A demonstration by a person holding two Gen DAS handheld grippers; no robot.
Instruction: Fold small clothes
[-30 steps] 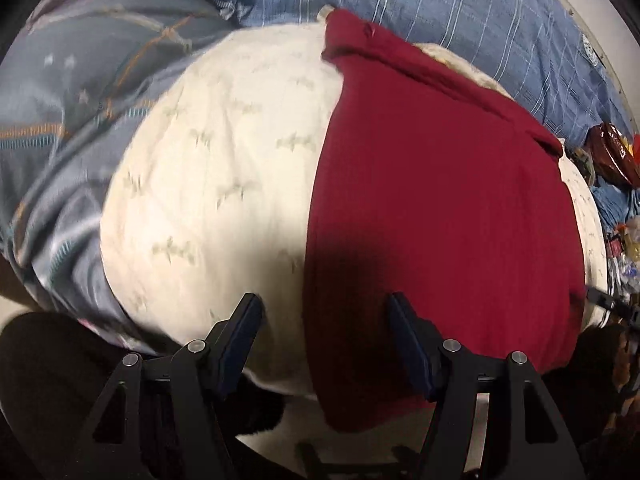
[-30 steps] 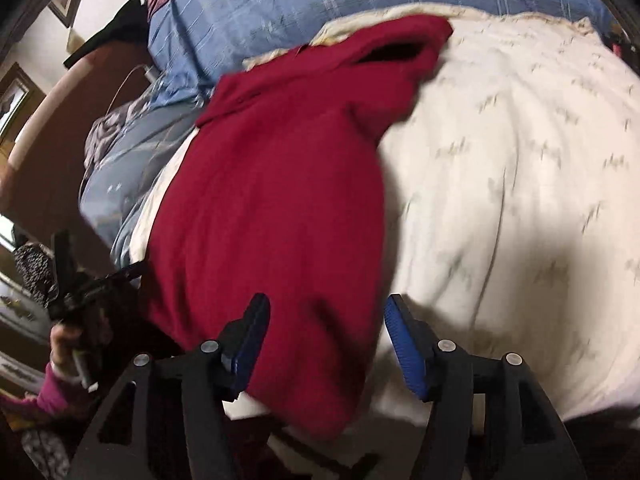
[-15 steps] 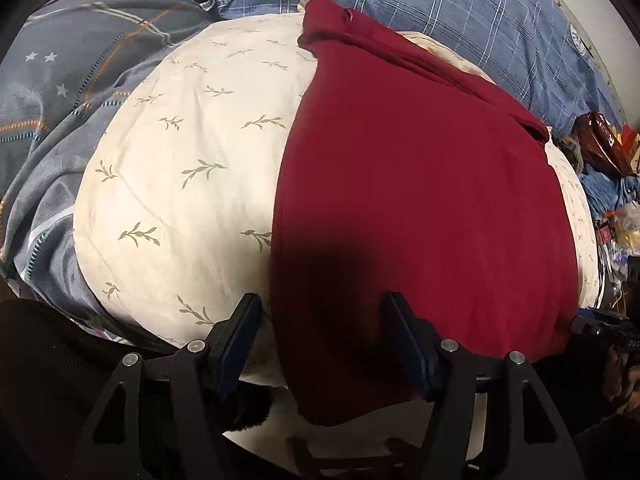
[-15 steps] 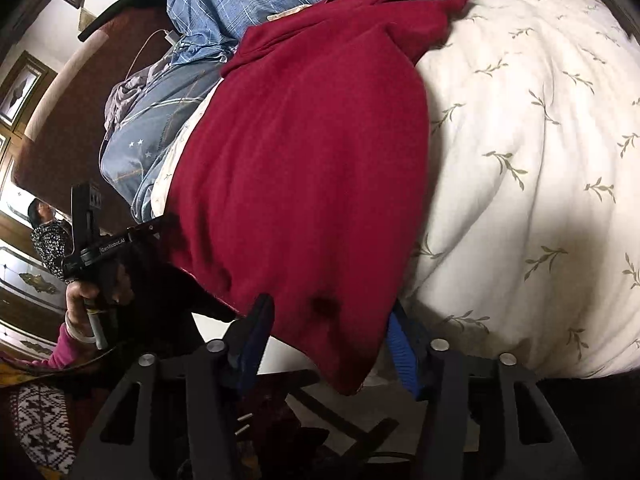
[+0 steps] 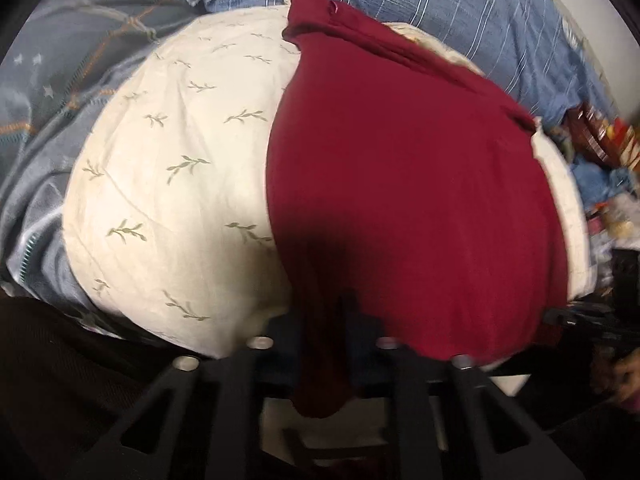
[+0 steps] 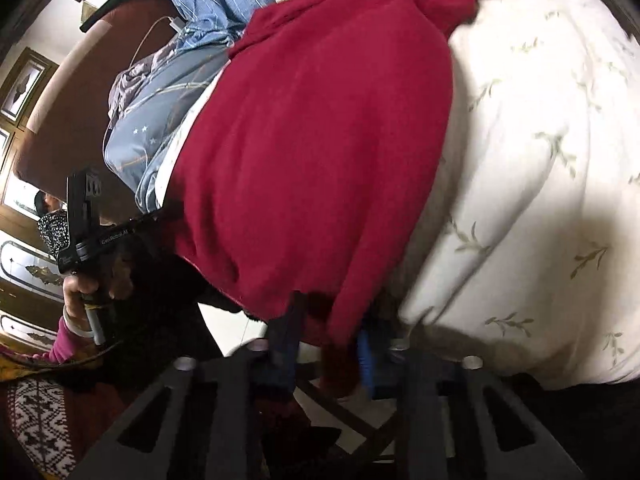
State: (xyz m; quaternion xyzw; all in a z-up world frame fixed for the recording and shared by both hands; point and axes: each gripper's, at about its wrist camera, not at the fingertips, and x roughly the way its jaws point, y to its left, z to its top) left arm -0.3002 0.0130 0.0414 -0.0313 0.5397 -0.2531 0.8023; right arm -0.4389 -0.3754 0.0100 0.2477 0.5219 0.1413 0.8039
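Observation:
A dark red garment [image 5: 404, 184] lies flat on a cream leaf-print cover [image 5: 176, 184], its near hem hanging over the front edge. My left gripper [image 5: 324, 320] is shut on the hem's left corner; the fingers are mostly hidden by the cloth. In the right wrist view the same garment [image 6: 320, 140] lies to the left of the cream cover [image 6: 540, 160]. My right gripper [image 6: 328, 328] is shut on the hem's right corner, with a blue pad [image 6: 364, 356] showing beside the cloth. The left gripper's body [image 6: 86, 220] shows there, in a hand.
Blue plaid bedding [image 5: 440, 4] lies behind the cover, a grey-blue star-print quilt [image 5: 60, 80] to its left. Clutter of packets [image 5: 600, 140] sits at the far right. A brown headboard [image 6: 68, 100] and wooden furniture stand at the left of the right wrist view.
Both grippers have moved forward onto the garment's hanging hem and closed from wide open to shut on it.

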